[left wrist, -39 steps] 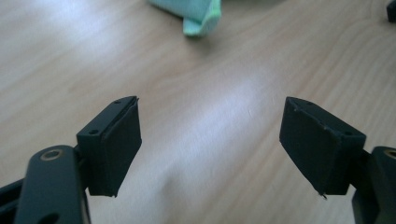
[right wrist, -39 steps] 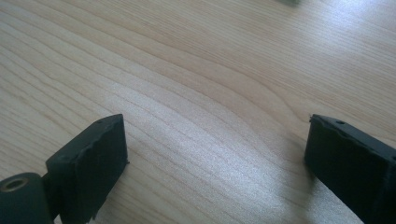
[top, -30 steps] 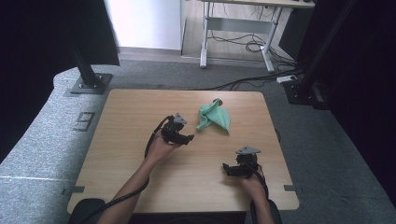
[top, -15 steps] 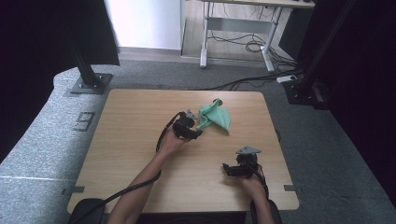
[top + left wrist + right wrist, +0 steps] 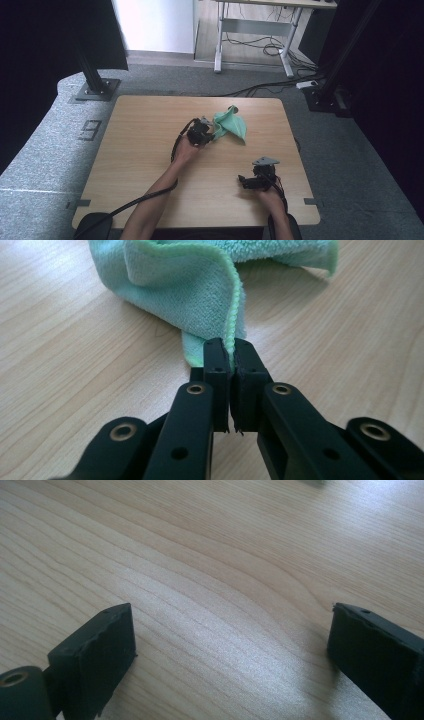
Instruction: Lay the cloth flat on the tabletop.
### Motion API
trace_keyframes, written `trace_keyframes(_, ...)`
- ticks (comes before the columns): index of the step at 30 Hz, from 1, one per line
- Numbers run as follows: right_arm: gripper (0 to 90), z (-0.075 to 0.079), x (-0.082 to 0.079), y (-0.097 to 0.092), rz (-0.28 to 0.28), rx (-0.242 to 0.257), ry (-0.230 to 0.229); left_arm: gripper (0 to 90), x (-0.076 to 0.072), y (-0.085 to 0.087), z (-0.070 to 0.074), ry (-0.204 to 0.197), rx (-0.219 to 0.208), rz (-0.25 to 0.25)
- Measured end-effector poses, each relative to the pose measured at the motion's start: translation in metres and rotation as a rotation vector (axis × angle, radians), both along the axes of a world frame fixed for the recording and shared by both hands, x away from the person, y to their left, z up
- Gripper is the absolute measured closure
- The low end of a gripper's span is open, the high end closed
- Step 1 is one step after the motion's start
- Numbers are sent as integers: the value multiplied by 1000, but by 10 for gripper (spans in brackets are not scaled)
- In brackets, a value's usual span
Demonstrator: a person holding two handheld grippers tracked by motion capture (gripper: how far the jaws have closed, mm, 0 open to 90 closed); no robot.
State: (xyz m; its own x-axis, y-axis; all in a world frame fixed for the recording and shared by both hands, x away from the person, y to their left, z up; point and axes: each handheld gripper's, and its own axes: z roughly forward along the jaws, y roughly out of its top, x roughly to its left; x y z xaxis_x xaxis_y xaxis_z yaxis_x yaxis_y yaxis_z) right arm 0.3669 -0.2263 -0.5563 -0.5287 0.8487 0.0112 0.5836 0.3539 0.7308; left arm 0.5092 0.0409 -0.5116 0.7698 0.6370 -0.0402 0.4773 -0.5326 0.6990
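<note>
The far part of the green cloth [image 5: 200,285] is cut off in the left gripper view. Its near hem is pinched by the left gripper [image 5: 227,352], whose jaws have just been closing. Well apart from the cloth, the right gripper [image 5: 230,645] is held open over the wooden table [image 5: 140,150]; grey carpet [image 5: 45,150] is seen around.

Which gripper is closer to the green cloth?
Left. The left gripper has its jaws pinched on the green cloth's edge; the right gripper sits apart, nearer the person, jaws open over bare table.

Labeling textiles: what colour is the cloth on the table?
Mint green microfibre cloth, with a lighter green stitched edge; left gripper view shows it best.
</note>
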Motion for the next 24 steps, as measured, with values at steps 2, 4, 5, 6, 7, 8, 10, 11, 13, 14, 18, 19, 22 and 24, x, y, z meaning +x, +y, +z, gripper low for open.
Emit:
trace_keyframes(2, 52, 0, 0, 0, 0, -1, 0, 871, -5, 3, 6, -2, -19, -8)
trace_keyframes(4, 52, 0, 0, 0, 1, -1, 0, 872, -8, 4, 9, -4, -26, -8)
trace_keyframes(5, 52, 0, 0, 0, 3, -2, 0, 872, -13, 7, 16, -1, -46, -16)
trace_keyframes(6, 52, 0, 0, 0, 3, -2, 0, 872, -13, 7, 16, -1, -46, -16)
trace_keyframes(7, 52, 0, 0, 0, 2, -1, 0, 871, -16, 8, 20, -2, -53, -18)
trace_keyframes(8, 52, 0, 0, 0, 2, -1, 0, 871, -20, 10, 24, -1, -59, -20)
trace_keyframes(10, 52, 0, 0, 0, 2, -2, -1, 871, -29, 16, 33, 5, -74, -29)
trace_keyframes(11, 52, 0, 0, 0, 2, -2, -1, 870, -29, 16, 33, 5, -74, -29)
trace_keyframes(13, 52, 0, 0, 0, 3, -2, 0, 869, -38, 22, 39, 13, -89, -37)
trace_keyframes(14, 54, 0, 0, 0, 2, -2, 0, 868, -47, 27, 44, 11, -88, -42)
trace_keyframes(18, 56, 0, -1, 1, 1, -2, 2, 865, -60, 38, 49, 12, -98, -48)
trace_keyframes(19, 58, 0, -1, 1, 1, -3, 2, 864, -65, 42, 50, 16, -104, -51)
trace_keyframes(22, 58, 0, -3, 2, -4, 0, 1, 862, -76, 53, 53, 23, -116, -49)
trace_keyframes(24, 58, 0, -4, 3, -1, 4, 5, 862, -85, 62, 52, 28, -120, -46)
